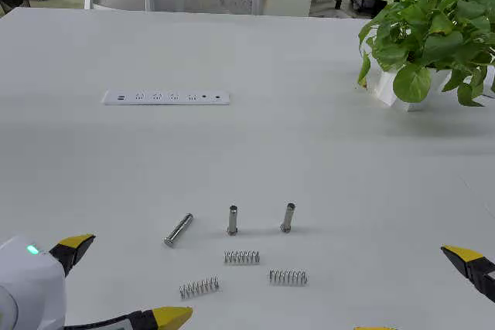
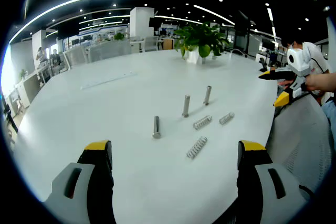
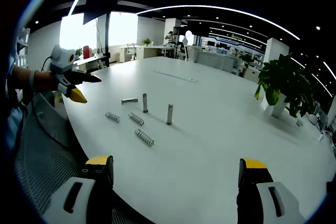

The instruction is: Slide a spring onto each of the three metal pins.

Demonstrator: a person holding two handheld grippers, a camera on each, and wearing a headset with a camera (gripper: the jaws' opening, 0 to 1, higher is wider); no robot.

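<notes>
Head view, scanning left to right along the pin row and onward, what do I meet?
lying pin → middle pin, standing → right pin, standing → potted plant

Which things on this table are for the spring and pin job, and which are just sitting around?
For the job: left pin, lying flat; middle pin and right pin, upright; left spring, middle spring, right spring.
Lying about: power strip, potted plant.
</notes>
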